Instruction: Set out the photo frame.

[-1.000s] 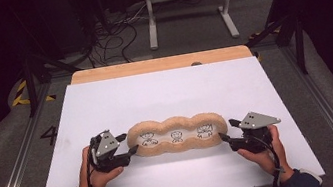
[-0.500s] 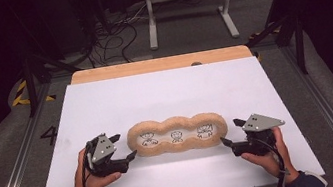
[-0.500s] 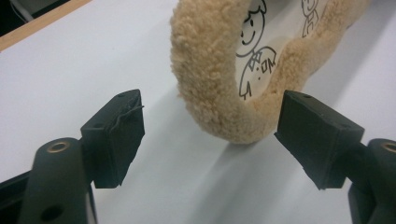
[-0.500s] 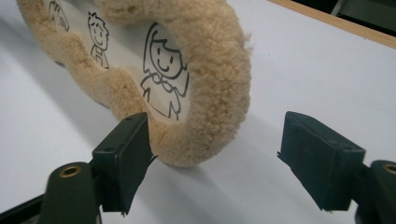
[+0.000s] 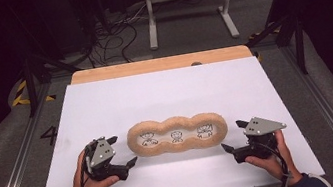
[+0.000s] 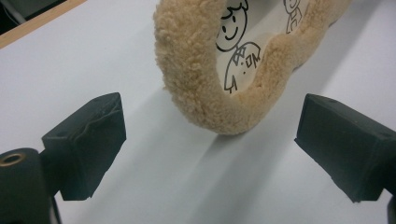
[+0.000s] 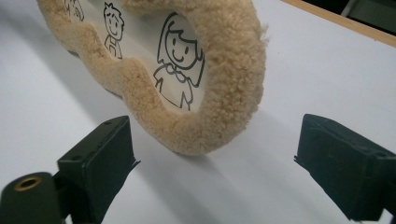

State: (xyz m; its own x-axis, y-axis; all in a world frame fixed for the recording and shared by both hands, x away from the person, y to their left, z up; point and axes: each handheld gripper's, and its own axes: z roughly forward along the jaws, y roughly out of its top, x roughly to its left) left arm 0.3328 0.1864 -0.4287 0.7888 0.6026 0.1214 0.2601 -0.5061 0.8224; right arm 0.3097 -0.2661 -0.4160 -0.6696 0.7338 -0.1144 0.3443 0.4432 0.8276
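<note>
A tan fluffy three-lobed plush frame (image 5: 176, 135) with three cartoon figures on its white panels lies flat on the white table (image 5: 164, 94). My left gripper (image 5: 123, 151) sits just off its left end, jaws open and just been opening, nothing between them. In the left gripper view the plush frame's end (image 6: 196, 70) lies ahead of the left gripper (image 6: 212, 144). My right gripper (image 5: 232, 136) mirrors it at the right end, open and just been opening, with nothing in it. In the right gripper view the plush frame's rim (image 7: 233, 70) lies beyond the right gripper (image 7: 215, 158).
A wooden strip (image 5: 160, 64) runs along the table's far edge. Behind it on the floor stand a white metal frame (image 5: 190, 14) and loose cables (image 5: 110, 36). Metal rails flank the table, with a painted 4 (image 5: 49, 136) on the floor at the left.
Both grippers have drawn back a little from the plush frame's ends toward the near edge, and their jaws stand wider. The plush frame lies in the same place.
</note>
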